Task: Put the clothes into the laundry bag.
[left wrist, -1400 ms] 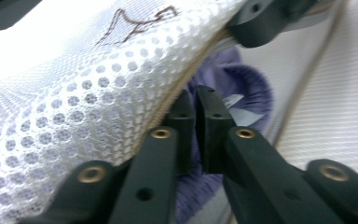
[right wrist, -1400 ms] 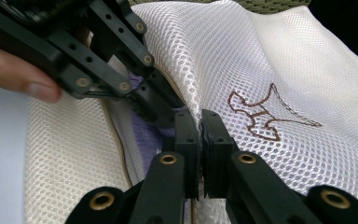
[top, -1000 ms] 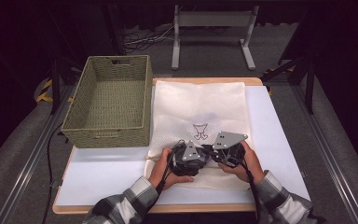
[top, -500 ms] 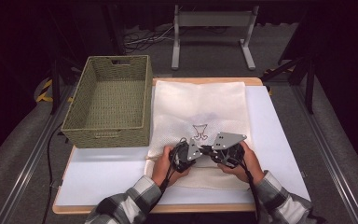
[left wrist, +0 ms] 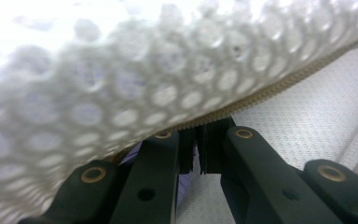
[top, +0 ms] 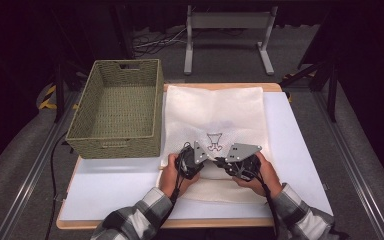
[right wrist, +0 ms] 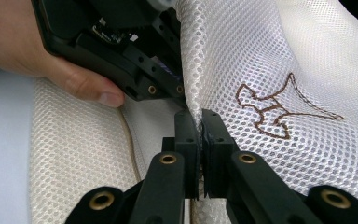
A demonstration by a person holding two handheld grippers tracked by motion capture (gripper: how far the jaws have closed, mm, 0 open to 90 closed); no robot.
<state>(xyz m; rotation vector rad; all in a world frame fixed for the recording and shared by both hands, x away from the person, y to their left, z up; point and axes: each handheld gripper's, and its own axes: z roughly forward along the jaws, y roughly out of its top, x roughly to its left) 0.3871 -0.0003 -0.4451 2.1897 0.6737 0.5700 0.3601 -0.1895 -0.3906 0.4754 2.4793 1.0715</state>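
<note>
Spreading across the worktop (top: 290,150) under my hands is a white board, and on it lies the largest thing I am working on: a white mesh bag (top: 215,110), flat, reaching from the far edge toward me. Just left of the bag, with its side along the bag's edge, stands a green woven basket (top: 115,107) with a handle slot in its far wall.

Near the middle of the bag is a small brown stitched outline (top: 213,141), an emblem rather than letters; I can read no writing or brand on it. In the right claw view the same outline (right wrist: 279,112) shows on the raised mesh.

My left claw (top: 203,156) and my right claw (top: 219,161) meet just on my side of that emblem, near each other. The left claw (left wrist: 198,151) has just been closing and now its jaws are pinched on the mesh by the beige zip seam (left wrist: 261,95). The right claw (right wrist: 200,135) is clamped on a fold of the mesh, lifted off the layer below, with my left hand (right wrist: 32,46) just beyond it.
</note>
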